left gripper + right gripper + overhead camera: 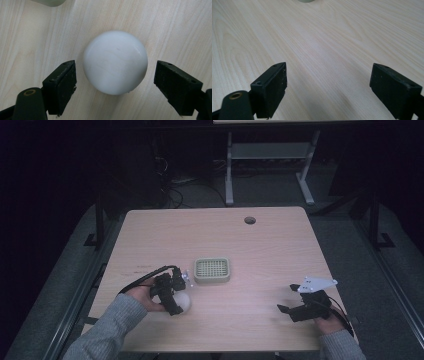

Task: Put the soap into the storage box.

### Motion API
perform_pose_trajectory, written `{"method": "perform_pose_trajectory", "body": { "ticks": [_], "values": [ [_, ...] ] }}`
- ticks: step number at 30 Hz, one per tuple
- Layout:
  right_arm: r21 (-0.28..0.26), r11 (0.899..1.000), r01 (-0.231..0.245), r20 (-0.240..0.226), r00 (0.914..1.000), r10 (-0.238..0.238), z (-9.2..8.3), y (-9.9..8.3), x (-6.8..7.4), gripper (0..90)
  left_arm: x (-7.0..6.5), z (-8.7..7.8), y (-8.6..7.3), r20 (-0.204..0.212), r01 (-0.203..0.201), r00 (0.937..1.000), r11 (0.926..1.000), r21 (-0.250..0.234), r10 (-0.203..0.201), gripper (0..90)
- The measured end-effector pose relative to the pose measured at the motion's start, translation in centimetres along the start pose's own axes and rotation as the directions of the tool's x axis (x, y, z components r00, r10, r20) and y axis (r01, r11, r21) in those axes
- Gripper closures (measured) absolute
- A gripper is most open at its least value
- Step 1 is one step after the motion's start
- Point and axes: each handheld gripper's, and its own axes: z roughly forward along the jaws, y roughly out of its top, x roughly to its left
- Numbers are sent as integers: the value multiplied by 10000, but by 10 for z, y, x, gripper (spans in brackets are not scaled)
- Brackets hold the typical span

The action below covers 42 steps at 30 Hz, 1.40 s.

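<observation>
Setting reads as a lab or test room, not a home. One light wood-laminate table [215, 245] stands alone on grey carpet, with a round cable port [250, 220] near its far edge. Surroundings are dark. Past the far edge, a second bench's grey metal frame [270, 165] with splayed feet, and loose black cables [175, 190] lying on the floor by the far left corner. Dark stand legs [97, 227] flank the left and right edges. The tabletop is nearly bare, arranged like a recording station.
</observation>
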Motion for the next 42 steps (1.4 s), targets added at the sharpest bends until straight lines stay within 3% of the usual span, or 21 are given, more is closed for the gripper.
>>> {"method": "perform_pose_trajectory", "body": {
  "ticks": [21,42],
  "values": [
    [-14,10000,47,-9,10000,-47,0,1,0,136,2,17,5,355,41,9994,9988,481,-59,181],
    [-32,10000,40,-1,10000,-40,0,1,1,136,4,26,8,487,42,9988,9979,649,-73,206]
  ]
}}
